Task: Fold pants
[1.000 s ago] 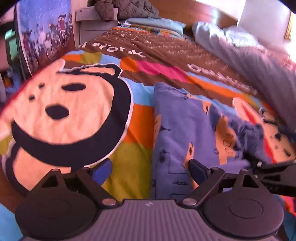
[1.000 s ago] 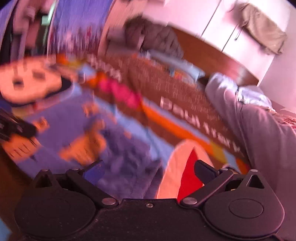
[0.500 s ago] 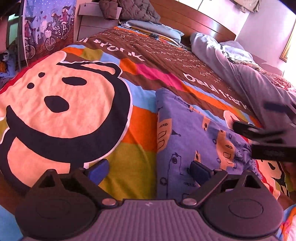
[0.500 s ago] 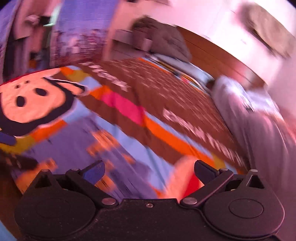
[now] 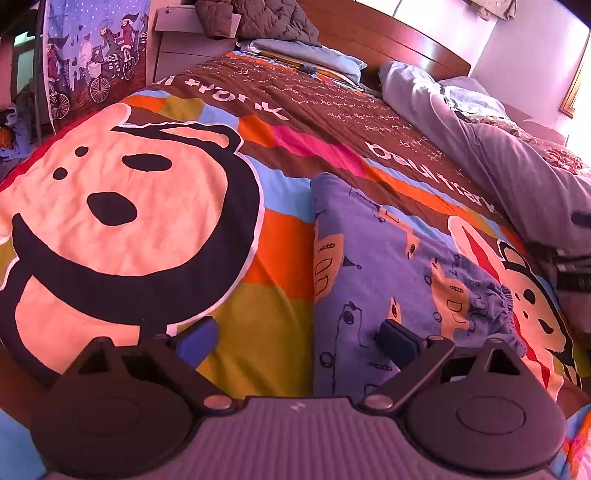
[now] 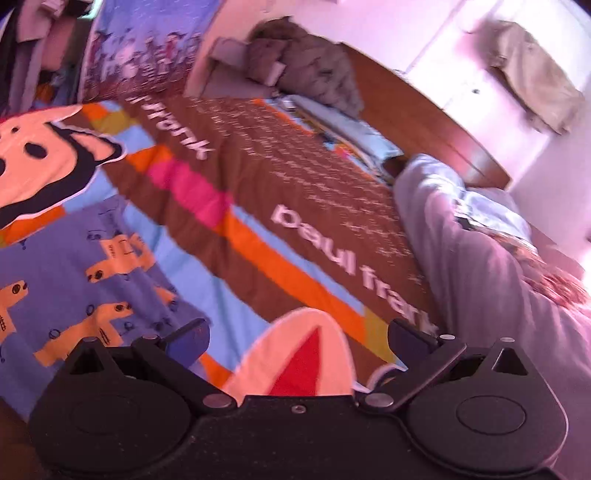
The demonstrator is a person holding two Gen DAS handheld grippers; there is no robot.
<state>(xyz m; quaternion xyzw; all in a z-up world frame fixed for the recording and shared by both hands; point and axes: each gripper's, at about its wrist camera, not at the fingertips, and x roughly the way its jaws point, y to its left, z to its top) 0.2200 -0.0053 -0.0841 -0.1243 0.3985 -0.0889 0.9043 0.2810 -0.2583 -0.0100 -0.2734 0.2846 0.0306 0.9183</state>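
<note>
The purple pants (image 5: 373, 273) with orange print lie folded flat on the colourful bedspread (image 5: 122, 206), their elastic waistband bunched at the right. My left gripper (image 5: 295, 339) is open and empty, hovering just above the near edge of the pants, with its right finger over the cloth. In the right wrist view the pants (image 6: 74, 277) lie at the left. My right gripper (image 6: 299, 339) is open and empty above the bedspread (image 6: 295, 206), to the right of the pants. Its dark body shows at the right edge of the left wrist view (image 5: 572, 273).
A rumpled grey duvet (image 5: 517, 166) lies along the right side of the bed. Pillows (image 5: 306, 51) and a brown quilted jacket (image 5: 255, 18) sit at the wooden headboard (image 5: 388, 37). A white nightstand (image 5: 181, 44) and a printed curtain (image 5: 96, 62) stand at the far left.
My right gripper has let go of the waistband end and pulled away to the right and up. The pants have settled flat. My left gripper has backed off slightly.
</note>
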